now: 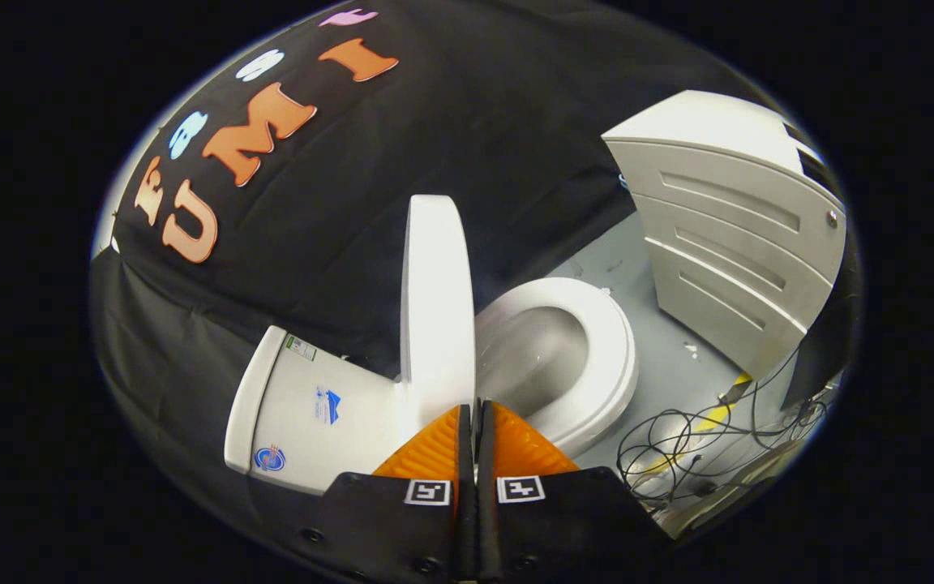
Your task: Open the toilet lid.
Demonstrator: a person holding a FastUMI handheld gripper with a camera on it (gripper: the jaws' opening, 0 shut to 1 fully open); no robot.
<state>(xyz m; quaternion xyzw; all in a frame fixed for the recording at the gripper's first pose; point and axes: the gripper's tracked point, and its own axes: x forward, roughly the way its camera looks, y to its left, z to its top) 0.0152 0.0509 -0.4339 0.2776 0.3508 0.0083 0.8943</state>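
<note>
A white toilet stands ahead of me. Its lid (434, 300) is raised, standing nearly on edge between the tank (305, 410) and the seat ring (609, 357). The bowl (532, 353) lies uncovered to the right of the lid. My gripper (475, 410) is shut, its two fingers pressed together with only a thin slit between them. The fingertips sit at the lower edge of the raised lid, near the hinge. Whether they pinch the lid's edge cannot be told.
A grey drawer cabinet (734, 243) stands on the floor beyond the bowl. A tangle of black cables (702, 450) and a yellow strip (718, 414) lie on the grey floor beside the toilet. Black cloth hangs behind the tank.
</note>
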